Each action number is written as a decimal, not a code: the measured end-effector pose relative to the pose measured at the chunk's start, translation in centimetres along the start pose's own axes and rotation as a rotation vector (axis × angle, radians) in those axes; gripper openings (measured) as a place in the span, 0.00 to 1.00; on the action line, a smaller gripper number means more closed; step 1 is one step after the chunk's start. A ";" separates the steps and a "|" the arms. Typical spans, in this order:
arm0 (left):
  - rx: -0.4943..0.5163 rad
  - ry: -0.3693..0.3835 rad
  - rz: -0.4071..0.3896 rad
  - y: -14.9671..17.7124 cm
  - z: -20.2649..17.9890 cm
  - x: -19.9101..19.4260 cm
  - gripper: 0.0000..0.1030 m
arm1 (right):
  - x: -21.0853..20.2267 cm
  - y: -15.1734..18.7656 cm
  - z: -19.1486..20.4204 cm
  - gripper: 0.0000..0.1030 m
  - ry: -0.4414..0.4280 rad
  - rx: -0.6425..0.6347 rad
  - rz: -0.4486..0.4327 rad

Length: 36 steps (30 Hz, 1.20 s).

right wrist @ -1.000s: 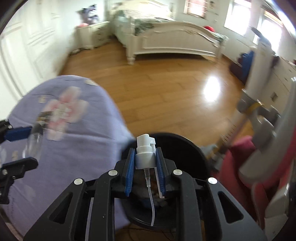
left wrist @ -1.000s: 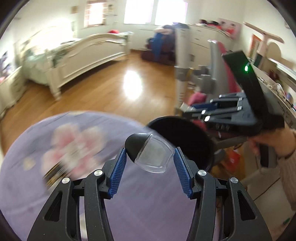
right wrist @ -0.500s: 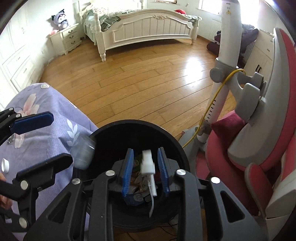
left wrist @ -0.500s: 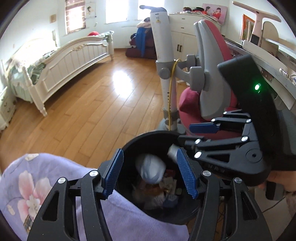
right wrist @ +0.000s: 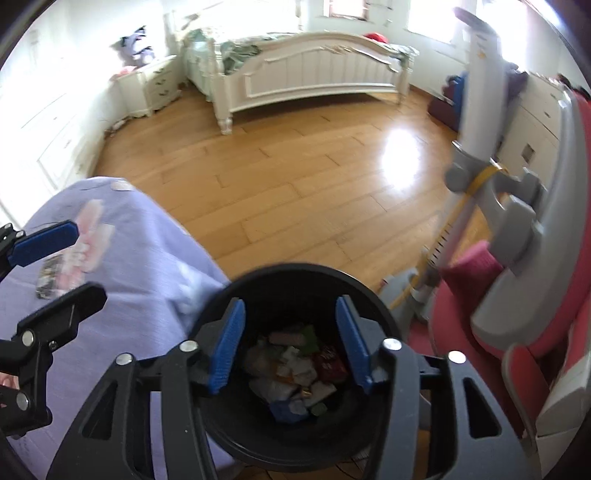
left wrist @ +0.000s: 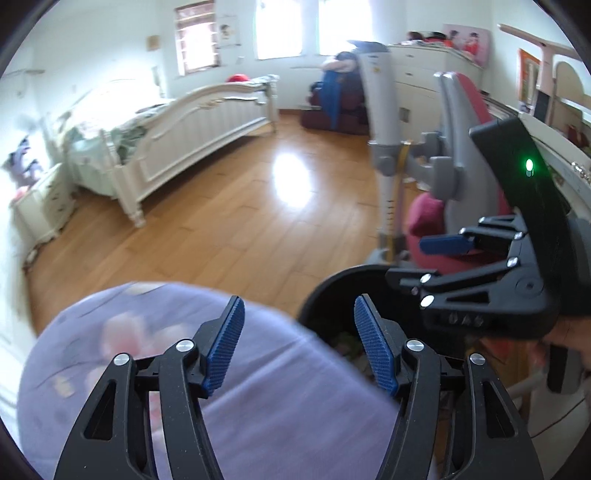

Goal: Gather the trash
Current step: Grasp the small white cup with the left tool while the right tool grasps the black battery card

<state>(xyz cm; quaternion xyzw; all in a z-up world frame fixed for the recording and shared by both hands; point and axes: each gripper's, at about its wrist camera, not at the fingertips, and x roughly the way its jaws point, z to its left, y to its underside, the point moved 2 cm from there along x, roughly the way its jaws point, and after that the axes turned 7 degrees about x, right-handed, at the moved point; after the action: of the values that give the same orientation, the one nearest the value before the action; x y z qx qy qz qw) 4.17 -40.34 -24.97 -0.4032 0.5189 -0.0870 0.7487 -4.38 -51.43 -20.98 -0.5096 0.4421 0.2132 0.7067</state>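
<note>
Floor: you see glossy wood planks [right wrist: 295, 177], window glare just right of the white bed [right wrist: 314, 77] | Left of bed: white nightstand [right wrist: 149, 90] against white wall | Right of bed: bright windows [left wrist: 284, 29], white dresser [left wrist: 424, 74], grey-and-red chair [right wrist: 517, 280] | Nearest you: lilac floral cloth [left wrist: 277, 398]

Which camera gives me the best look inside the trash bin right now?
The right wrist view: it looks down into the black trash bin, showing mixed wrappers and scraps between the open right gripper. The left wrist view catches only part of the bin's rim, behind its fingers.
</note>
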 end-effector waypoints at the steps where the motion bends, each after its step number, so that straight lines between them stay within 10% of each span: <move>1: -0.012 -0.015 0.004 0.6 0.8 -0.6 0.62 | 0.0 -0.3 1.3 0.52 -0.016 -0.020 0.000; 17: -0.245 -0.066 0.128 17.8 12.2 -9.2 0.74 | 2.4 -1.4 21.2 0.52 -0.285 -0.319 0.081; 26: -0.196 0.003 0.151 17.8 9.1 -6.0 0.73 | 4.5 0.2 25.9 0.60 -0.351 -0.408 0.191; 28: -0.157 0.015 0.179 17.8 8.4 -4.6 0.38 | 4.5 0.3 26.5 0.70 -0.343 -0.426 0.188; 36: -0.193 -0.012 0.168 18.9 9.5 -7.6 0.35 | 5.4 1.1 29.5 0.86 -0.318 -0.493 0.185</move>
<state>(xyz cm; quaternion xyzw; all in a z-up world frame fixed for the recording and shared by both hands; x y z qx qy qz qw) 3.35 -18.82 -31.44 -0.4290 0.5524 0.0289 0.7141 9.59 -24.97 -23.46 -0.5835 0.3053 0.4543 0.5999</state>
